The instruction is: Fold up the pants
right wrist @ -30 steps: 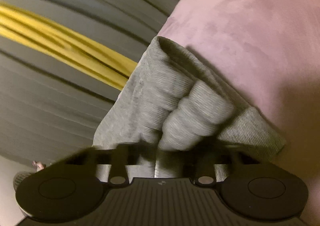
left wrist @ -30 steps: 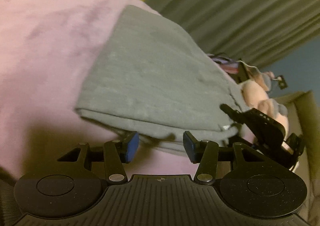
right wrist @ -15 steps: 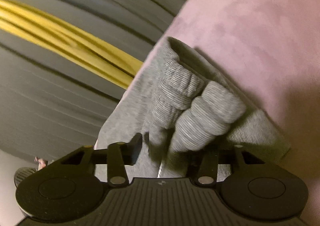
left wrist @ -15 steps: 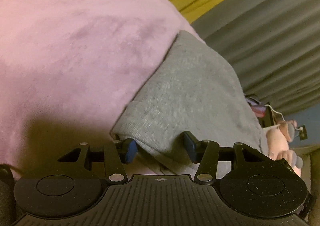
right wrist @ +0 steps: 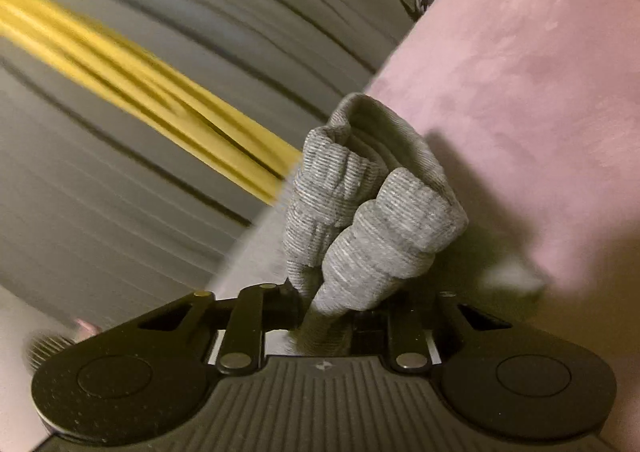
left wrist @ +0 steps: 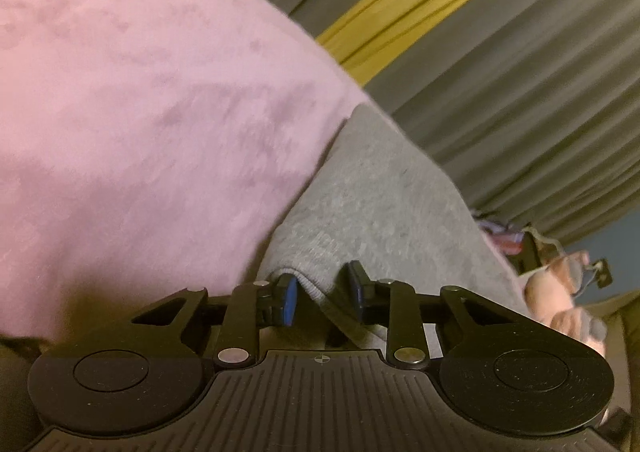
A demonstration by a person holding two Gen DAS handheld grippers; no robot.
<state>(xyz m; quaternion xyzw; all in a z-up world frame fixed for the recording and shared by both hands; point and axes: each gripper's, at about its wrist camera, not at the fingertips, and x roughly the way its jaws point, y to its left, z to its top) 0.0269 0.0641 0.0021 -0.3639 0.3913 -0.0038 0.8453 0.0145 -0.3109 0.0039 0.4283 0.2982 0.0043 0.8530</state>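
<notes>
Pink plush blanket (left wrist: 132,100), grey pleated curtain (left wrist: 520,100) with a yellow stripe (left wrist: 408,16)

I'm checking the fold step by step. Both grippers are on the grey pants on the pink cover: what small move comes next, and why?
Probably lift both ends together and carry them across. The left gripper, whose jaws have just been closing, pinches a folded corner of the grey pants; the right gripper, also just closing, is clamped on the bunched ribbed cuffs above the pink cover.

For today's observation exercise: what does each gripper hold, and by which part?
Both hold the grey pants. The left gripper has just closed on a hemmed corner; the right gripper on the bunched ribbed band.
</notes>
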